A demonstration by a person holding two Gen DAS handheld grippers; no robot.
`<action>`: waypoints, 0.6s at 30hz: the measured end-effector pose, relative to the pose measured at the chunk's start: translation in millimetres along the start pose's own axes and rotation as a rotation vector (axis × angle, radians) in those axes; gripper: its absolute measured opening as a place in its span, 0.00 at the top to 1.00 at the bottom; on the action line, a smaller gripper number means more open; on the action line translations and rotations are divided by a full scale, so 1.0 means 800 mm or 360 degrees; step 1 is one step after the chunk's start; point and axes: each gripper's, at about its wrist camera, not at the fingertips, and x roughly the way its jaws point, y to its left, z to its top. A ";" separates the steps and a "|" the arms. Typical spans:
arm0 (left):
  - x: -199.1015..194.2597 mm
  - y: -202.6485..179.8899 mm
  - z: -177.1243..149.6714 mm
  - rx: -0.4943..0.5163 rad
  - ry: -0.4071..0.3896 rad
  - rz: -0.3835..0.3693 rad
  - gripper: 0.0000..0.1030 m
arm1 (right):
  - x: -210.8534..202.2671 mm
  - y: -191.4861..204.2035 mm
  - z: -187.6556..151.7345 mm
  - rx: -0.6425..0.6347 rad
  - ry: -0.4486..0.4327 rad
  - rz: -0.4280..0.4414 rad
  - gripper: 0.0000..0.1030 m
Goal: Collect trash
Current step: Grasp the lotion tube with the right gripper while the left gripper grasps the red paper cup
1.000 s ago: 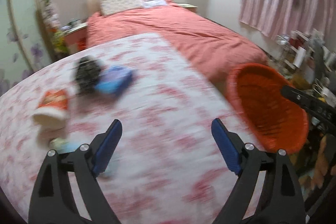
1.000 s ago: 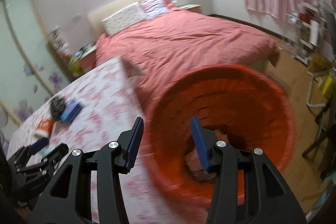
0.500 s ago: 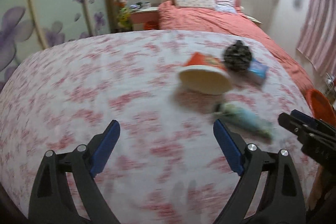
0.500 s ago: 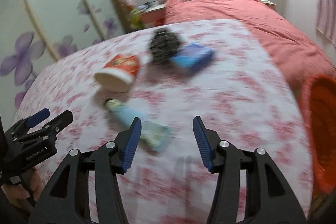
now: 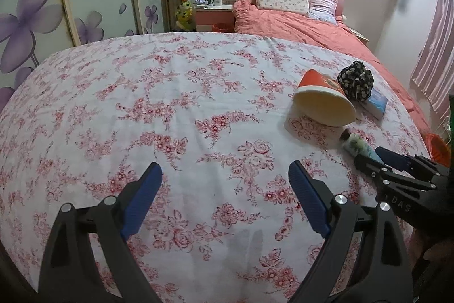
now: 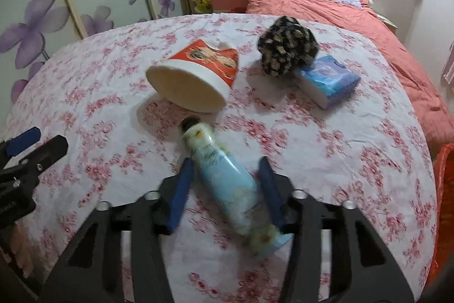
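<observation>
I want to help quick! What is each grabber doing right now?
Left gripper: open, holding nothing.
Right gripper: jaws have just been closing around the light blue plastic bottle; no firm grip visible yet.

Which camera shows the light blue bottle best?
The right wrist view: the bottle lies almost whole between the right tongs. The left wrist view shows only its top end, the rest hidden behind those tongs.

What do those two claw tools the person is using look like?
Both are alike: the left gripper and right gripper have matte black angular frames with cut-out openings and silver screw heads at the joints. Each finger carries a ribbed blue pad. White lettering marks the right gripper's side. No cables show.
</observation>
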 end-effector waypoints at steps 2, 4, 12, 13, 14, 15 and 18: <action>0.002 -0.003 -0.001 0.0004 0.0007 -0.0010 0.14 | -0.005 -0.008 -0.004 0.0018 -0.0007 -0.0048 0.65; 0.004 -0.007 -0.002 0.0010 0.0013 -0.0020 0.14 | -0.009 -0.020 -0.008 0.0070 -0.0012 -0.0083 0.66; 0.022 -0.038 0.007 0.0045 0.0010 -0.0072 0.14 | -0.028 -0.090 -0.024 0.0362 -0.0036 -0.0261 0.66; 0.025 -0.046 0.012 0.0061 -0.0007 -0.0078 0.14 | -0.028 -0.095 -0.024 0.0394 -0.0035 -0.0228 0.64; 0.028 -0.053 0.017 0.0082 -0.0023 -0.0074 0.14 | -0.027 -0.096 -0.022 0.0411 -0.0038 -0.0208 0.58; 0.030 -0.059 0.022 0.0099 -0.0034 -0.0067 0.14 | -0.026 -0.098 -0.021 0.0426 -0.0044 -0.0189 0.57; 0.041 -0.078 0.040 0.0153 -0.0059 -0.0056 0.14 | -0.021 -0.103 -0.017 0.0450 -0.0061 -0.0163 0.57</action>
